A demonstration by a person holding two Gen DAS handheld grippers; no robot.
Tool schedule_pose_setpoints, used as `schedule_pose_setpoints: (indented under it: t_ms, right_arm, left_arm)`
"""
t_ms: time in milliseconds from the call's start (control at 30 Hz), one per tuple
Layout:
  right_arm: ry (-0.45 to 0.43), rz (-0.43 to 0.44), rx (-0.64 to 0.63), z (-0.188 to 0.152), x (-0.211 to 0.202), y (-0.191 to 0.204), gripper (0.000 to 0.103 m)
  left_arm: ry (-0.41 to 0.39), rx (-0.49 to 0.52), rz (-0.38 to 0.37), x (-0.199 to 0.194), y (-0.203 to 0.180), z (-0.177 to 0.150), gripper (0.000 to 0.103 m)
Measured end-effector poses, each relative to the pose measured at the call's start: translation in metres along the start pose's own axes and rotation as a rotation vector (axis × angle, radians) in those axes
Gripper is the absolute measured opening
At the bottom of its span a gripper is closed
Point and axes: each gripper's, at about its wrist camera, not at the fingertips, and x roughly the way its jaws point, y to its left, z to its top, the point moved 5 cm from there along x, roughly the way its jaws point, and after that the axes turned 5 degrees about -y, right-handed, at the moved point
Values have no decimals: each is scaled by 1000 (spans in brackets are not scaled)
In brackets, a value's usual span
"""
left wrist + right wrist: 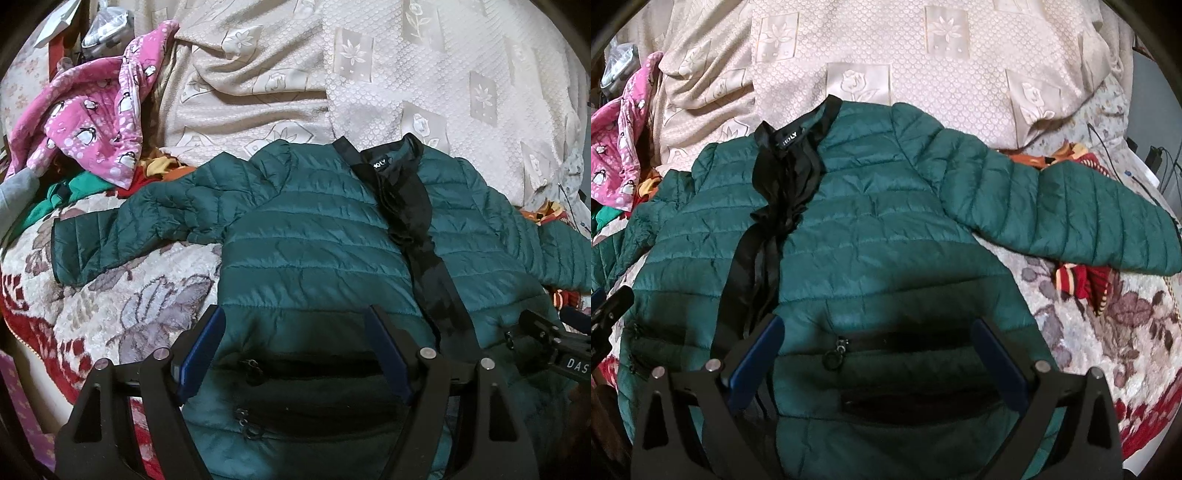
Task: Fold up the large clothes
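Note:
A dark green quilted puffer jacket [314, 236] lies spread face up on the bed, collar away from me, black lining showing along the open front; it also shows in the right wrist view [871, 236]. Its left sleeve [122, 229] stretches left, its right sleeve [1071, 214] stretches right. My left gripper [295, 314] is open and empty, hovering above the jacket's lower left part near a zip pocket [310, 365]. My right gripper [879, 325] is open and empty above the lower right part, over another zip pocket [905, 343].
A pink penguin-print garment [96, 114] and other coloured clothes [70, 195] are piled at the left. A cream patterned cover [923, 55] lies behind the jacket. A floral blanket [1108, 314] with a red striped cloth [1082, 280] lies to the right.

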Motion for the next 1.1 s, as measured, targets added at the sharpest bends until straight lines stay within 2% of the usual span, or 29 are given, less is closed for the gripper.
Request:
schedule_pose_setpoints:
  t_ms: [433, 700, 900, 1000, 1100]
  right_arm:
    - [38, -3, 28, -12, 11, -4, 103]
    - [38, 1, 17, -11, 12, 2, 102]
    - [43, 17, 6, -7, 15, 12, 102]
    - [36, 29, -5, -2, 15, 19, 103]
    - [30, 40, -19, 1, 15, 25, 103]
  left_arm:
    - [21, 13, -9, 7, -10, -14, 33]
    - [-3, 1, 10, 5, 0, -10, 33]
    - [-21, -24, 57, 7, 29, 2, 33]
    - [-42, -55, 101, 8, 60, 12, 33]
    - [-60, -95, 191, 12, 107, 23, 33]
